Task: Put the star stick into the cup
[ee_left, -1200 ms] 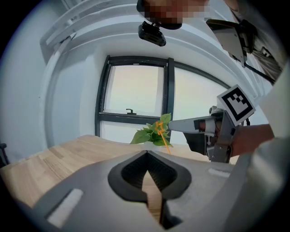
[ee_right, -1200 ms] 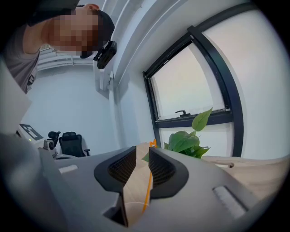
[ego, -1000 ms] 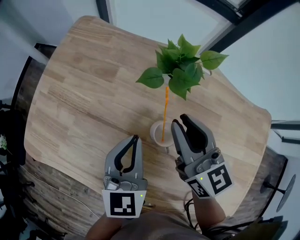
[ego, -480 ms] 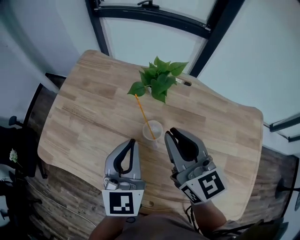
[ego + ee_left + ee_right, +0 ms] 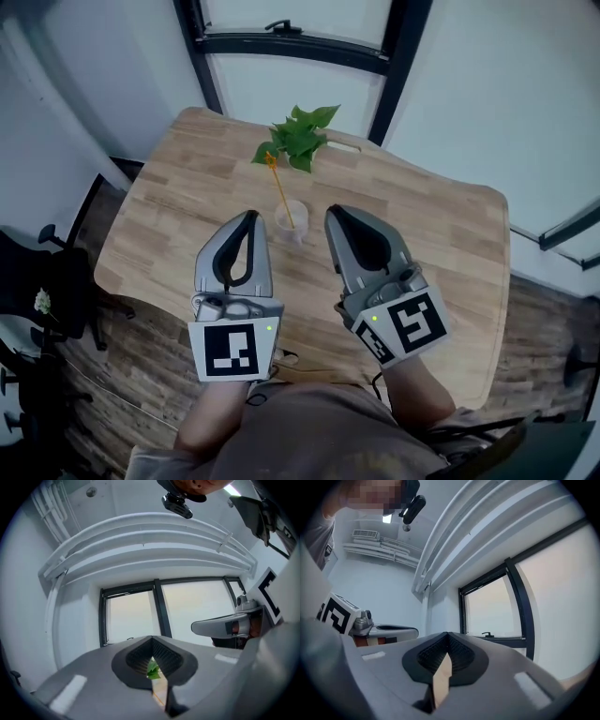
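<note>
Grippers both pressed together, empty: left gripper (image 5: 248,217), right gripper (image 5: 332,211); star stick (image 5: 279,193) stands in cup (image 5: 292,223).

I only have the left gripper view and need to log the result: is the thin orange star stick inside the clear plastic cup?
Observer: Yes, the thin orange star stick stands leaning in the clear plastic cup.
Operator: Is the right tool holding anything?
Observer: No, the right tool is shut on nothing, apart from the cup.
Operator: Where does the cup stand?
Observer: On the wooden table, on the person's side of the green leafy plant.
</note>
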Demonstrator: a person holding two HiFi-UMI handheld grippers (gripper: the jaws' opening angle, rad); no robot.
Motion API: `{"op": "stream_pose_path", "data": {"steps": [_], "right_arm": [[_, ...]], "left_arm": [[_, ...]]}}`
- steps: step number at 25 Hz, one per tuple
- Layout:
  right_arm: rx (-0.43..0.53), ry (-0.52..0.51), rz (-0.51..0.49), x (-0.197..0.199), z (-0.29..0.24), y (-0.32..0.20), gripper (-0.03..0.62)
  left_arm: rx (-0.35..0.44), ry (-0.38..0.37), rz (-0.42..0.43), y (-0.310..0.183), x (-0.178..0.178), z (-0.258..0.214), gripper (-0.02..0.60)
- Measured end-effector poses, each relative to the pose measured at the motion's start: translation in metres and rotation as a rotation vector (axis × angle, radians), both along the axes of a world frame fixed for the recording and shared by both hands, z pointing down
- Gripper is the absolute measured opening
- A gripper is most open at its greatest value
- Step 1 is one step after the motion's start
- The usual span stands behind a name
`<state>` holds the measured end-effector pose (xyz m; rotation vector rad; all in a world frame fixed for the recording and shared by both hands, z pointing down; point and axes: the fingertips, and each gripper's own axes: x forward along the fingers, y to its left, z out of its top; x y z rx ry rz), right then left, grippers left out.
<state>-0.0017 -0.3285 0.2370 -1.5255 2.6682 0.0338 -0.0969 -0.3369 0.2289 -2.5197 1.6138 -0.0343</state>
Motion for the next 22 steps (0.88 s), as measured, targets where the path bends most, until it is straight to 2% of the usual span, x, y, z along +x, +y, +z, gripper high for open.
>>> {"op": "stream_pose_path", "data": {"steps": [4, 22], "right_arm": [[0.025, 0.018, 0.013, 0.006, -0.012, 0.017, 0.023], [0.076, 0.030, 0.009, 0.019, -0.031, 0.039, 0.023]], "left_arm": [[0.041, 0.005, 0.001, 0.018, 0.005, -0.018, 0.002], [0.075, 0.016, 0.001, 0.036, 0.018, -0.034, 0.002]]}}
